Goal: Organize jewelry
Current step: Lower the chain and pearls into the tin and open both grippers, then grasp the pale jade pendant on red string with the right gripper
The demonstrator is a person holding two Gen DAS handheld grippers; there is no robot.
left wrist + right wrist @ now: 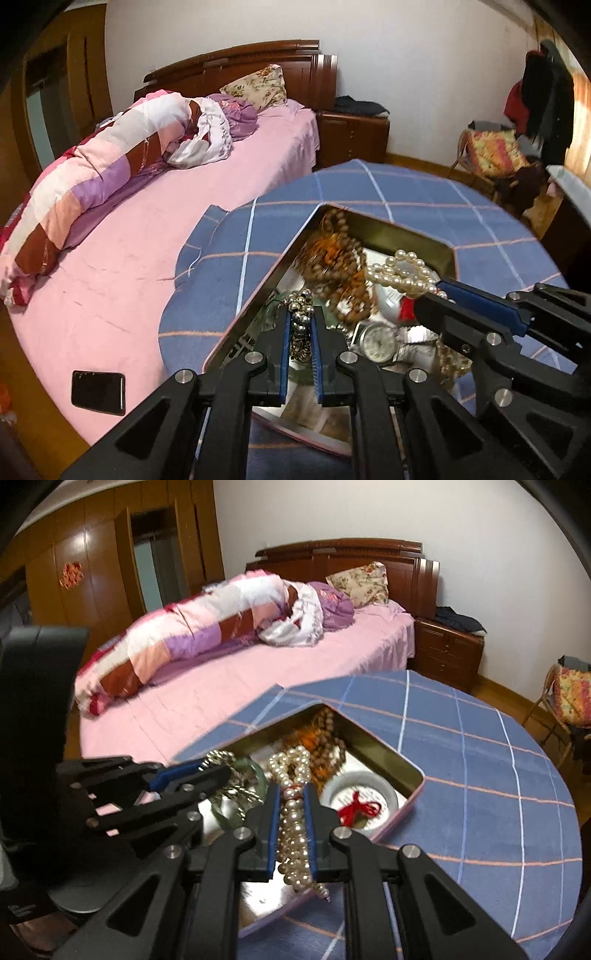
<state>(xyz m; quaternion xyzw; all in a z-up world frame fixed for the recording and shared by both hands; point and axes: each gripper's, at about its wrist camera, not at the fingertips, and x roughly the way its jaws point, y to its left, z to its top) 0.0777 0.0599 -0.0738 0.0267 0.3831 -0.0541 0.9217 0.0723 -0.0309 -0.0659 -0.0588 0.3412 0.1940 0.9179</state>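
Over the tin (424,236), left gripper (300,314) jaws clamped on silver beads (301,325), right gripper (291,794) on pearls (291,812), strand ends hidden.

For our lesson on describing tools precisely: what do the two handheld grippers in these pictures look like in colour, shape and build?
Both match. The left gripper and the right gripper are matte black, with angular linkage arms that have triangular cut-outs and are joined by round silver pins. Each has two long, narrow fingers lined with blue ribbed pads. No cables, markings or sleeves can be seen.
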